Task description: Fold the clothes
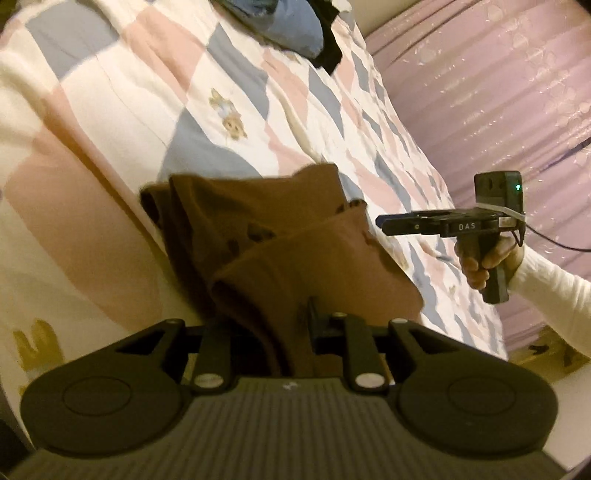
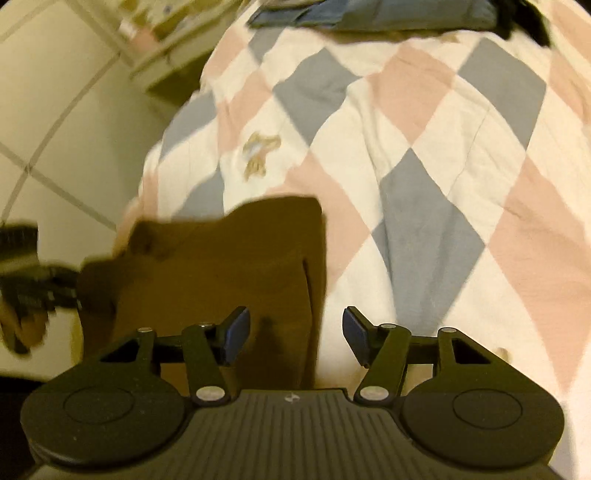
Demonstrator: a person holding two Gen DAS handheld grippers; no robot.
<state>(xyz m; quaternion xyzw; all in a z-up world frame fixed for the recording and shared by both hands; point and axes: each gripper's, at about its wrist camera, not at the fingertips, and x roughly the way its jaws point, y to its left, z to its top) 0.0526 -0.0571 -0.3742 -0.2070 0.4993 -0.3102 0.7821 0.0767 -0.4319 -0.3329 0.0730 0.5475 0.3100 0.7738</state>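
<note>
A brown garment (image 1: pixel 280 236) lies partly folded on a bed with a pink, blue and white diamond-patterned quilt (image 1: pixel 129 110). My left gripper (image 1: pixel 273 325) is shut on a bunched fold of the brown garment, and the cloth hides its fingertips. In the right wrist view the brown garment (image 2: pixel 221 273) lies at the bed's left edge, just ahead of my right gripper (image 2: pixel 295 336). My right gripper is open and empty, its blue pads (image 2: pixel 236 336) wide apart. It also shows in the left wrist view (image 1: pixel 391 223), hovering just right of the garment.
A blue garment (image 1: pixel 288 26) and a black one (image 1: pixel 328 48) lie at the far end of the bed; the blue one also shows in the right wrist view (image 2: pixel 369 14). A purple curtain (image 1: pixel 498 92) hangs right of the bed. Tiled floor (image 2: pixel 55 129) lies to the left.
</note>
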